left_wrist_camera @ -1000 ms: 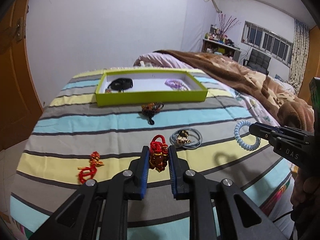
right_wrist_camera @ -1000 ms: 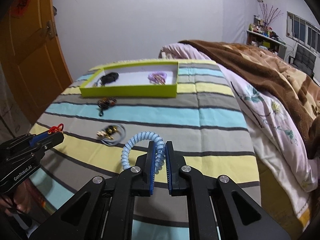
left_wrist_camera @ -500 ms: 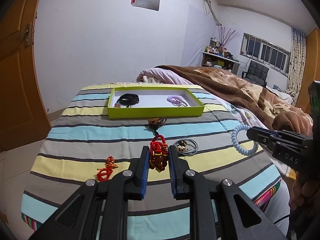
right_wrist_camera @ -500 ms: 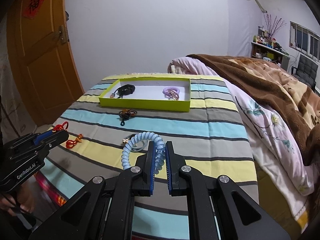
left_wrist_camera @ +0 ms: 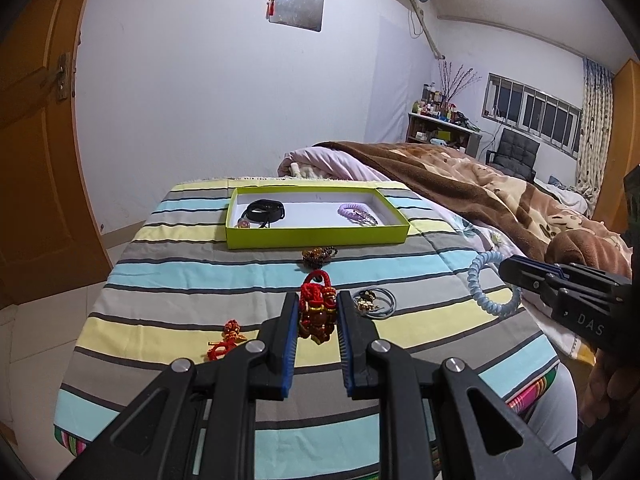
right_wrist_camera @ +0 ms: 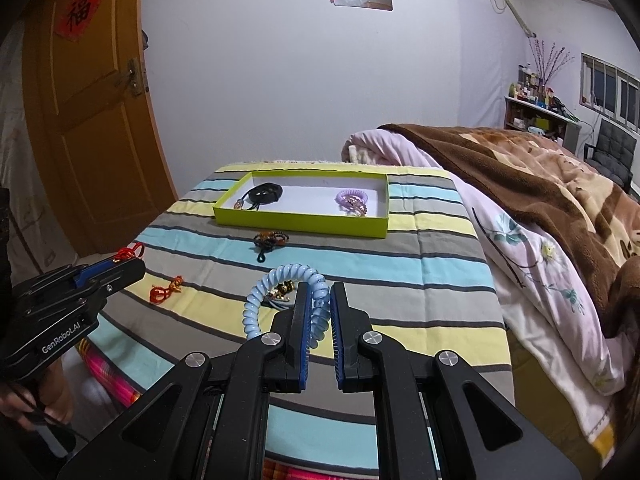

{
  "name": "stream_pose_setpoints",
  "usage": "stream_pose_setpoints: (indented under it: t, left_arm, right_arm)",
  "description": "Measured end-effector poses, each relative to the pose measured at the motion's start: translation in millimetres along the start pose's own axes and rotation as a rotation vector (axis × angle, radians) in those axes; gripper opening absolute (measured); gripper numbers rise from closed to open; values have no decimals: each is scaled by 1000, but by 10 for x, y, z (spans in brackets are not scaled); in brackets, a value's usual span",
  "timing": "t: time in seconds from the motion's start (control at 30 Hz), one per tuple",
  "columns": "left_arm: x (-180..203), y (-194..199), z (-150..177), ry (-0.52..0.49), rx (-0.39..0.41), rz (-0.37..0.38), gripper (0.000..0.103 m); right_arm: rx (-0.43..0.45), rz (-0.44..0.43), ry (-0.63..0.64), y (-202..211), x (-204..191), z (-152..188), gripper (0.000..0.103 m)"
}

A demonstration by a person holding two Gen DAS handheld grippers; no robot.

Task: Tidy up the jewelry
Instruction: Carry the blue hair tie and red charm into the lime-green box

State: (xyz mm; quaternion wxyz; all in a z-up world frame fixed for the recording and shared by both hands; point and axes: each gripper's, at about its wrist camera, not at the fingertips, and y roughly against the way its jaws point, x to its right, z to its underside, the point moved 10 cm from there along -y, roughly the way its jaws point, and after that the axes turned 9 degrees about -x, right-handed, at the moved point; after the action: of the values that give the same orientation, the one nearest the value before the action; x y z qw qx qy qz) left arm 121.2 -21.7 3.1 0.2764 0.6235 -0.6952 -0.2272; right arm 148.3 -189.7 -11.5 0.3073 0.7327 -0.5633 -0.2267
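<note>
The left gripper (left_wrist_camera: 318, 316) pinches a red knotted charm (left_wrist_camera: 316, 312) between its blue pads, the charm lifted clear of the striped bedspread (left_wrist_camera: 180, 280); the right gripper (right_wrist_camera: 319, 312) is clamped on a pale blue coil bracelet (right_wrist_camera: 256, 304), whose loop curls out to its left, off the cloth as well; each gripper shows at the edge of the other's view, a hand (right_wrist_camera: 32, 404) behind the left one.

Just beyond the pads, on the bedspread, lie a small red knot charm (left_wrist_camera: 224, 338) to the left and a grey-blue hair tie with a gold trinket (left_wrist_camera: 374, 302) to the right; a little farther, a dark beaded bracelet (left_wrist_camera: 318, 256) sits just in front of the box.

The green box (left_wrist_camera: 316, 236) rests near the far end of the bedspread; inside, a black cord necklace (left_wrist_camera: 264, 212) lies at its left end and a purple coil bracelet (left_wrist_camera: 354, 212) toward its right, well apart.

Beyond, a brown blanket (right_wrist_camera: 540, 168) covers the bed on the right; an orange door (right_wrist_camera: 80, 120) stands on the left; a shiny square panel (left_wrist_camera: 298, 0) hangs on the white wall.
</note>
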Motion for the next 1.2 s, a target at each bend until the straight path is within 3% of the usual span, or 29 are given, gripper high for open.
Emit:
stream_pose_setpoints:
  t: [0.63,1.2]
  left_arm:
    - [-161,-337,-488,-11,26,-32,19]
    - [-490,-977,-1058,2,19,-54,19]
  right_arm:
    - [29,8,30,-319,31,-478,9]
    - [28,18,40,-994,263,-1147,9]
